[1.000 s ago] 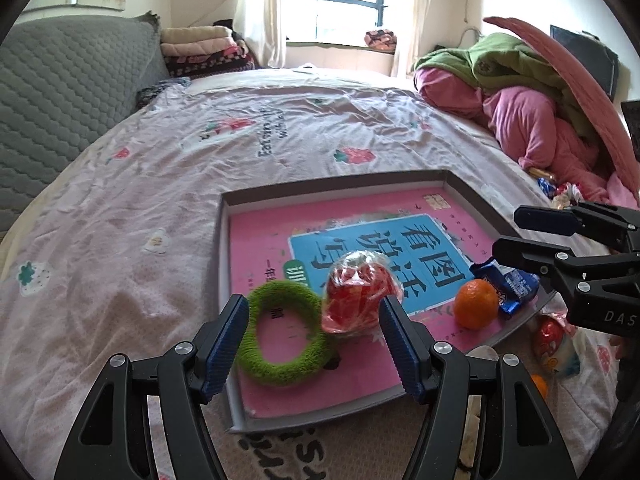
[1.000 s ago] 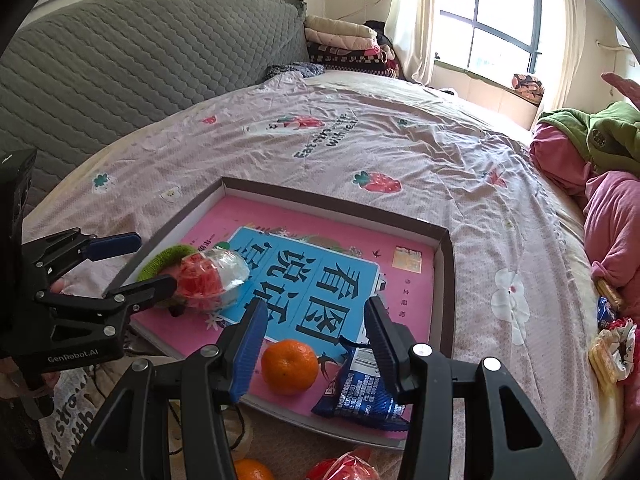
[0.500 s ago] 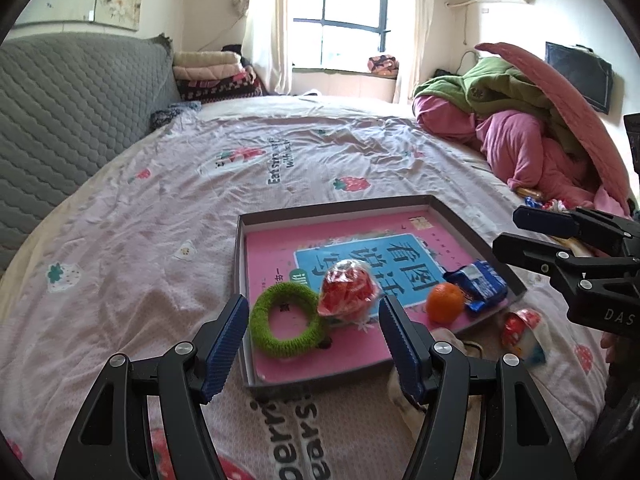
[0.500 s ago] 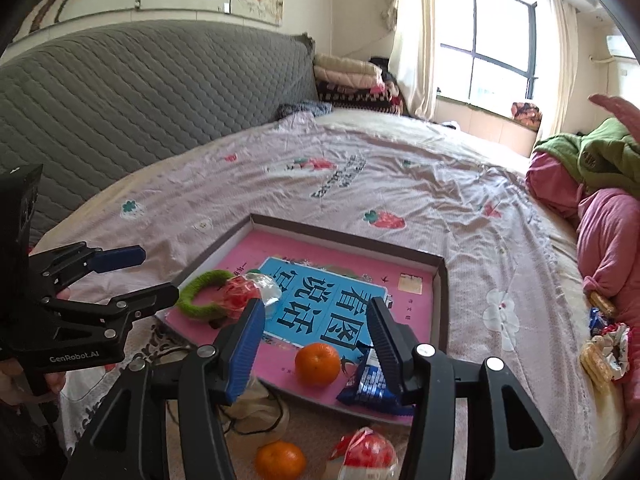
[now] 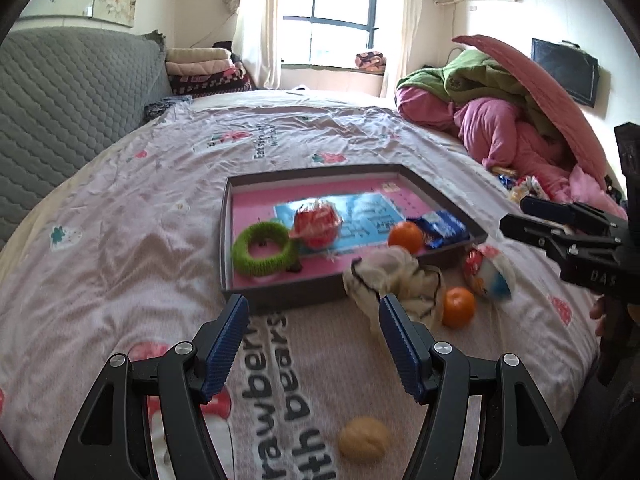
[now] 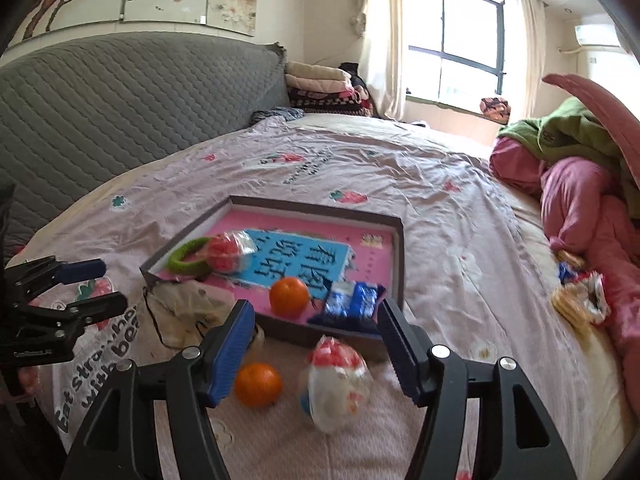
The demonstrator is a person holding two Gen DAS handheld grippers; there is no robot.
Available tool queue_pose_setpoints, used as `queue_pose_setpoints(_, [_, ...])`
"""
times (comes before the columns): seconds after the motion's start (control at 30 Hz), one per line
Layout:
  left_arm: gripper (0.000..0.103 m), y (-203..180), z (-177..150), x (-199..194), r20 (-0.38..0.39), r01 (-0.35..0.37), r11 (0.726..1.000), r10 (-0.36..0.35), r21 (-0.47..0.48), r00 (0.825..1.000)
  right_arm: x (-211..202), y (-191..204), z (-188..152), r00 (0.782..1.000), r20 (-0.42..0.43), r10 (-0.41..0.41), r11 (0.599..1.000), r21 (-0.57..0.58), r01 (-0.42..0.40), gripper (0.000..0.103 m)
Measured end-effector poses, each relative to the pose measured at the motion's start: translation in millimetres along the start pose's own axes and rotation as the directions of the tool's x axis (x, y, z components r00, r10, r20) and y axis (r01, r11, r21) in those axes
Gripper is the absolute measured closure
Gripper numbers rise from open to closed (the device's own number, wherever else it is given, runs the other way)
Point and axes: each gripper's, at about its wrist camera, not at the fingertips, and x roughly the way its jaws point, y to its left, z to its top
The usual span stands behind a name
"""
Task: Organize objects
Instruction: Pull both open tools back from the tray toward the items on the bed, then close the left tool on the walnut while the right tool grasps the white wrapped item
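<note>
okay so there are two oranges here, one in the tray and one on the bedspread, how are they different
The orange in the tray rests on the pink book cover beside the blue snack packet; the orange on the bedspread lies outside the tray, next to a clear-wrapped snack. The tray orange is already sorted; the other is not yet. Both are round, bright orange, similar in size, and neither is gripped.

Bedsheet (image 6: 440, 208), just in front of the tray (image 6: 280, 202): printed "Eat straw… with bea…", partly hidden. Book (image 6: 296, 260) inside the tray: large Chinese characters, blurred.
</note>
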Motion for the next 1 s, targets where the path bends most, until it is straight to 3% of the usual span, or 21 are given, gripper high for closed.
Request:
queue_pose_setpoints(0.6, [0.034, -28.0, -50.6, -0.7, -0.092, 0.037, 0.996, -0.03, 0.076, 0.995, 11.1, -6.2, -35.7, 0.996, -0.083, -0.038, 0.999, 0.035, 0.041, 0.039])
queue_pose_setpoints(1.0, [0.034, -28.9, -64.6, 9.8, -0.135, 0.056, 0.997, -0.047, 0.059, 0.99, 17.0, -9.3, -40.6, 0.994, -0.108, -0.034, 0.998, 0.045, 0.039, 0.039])
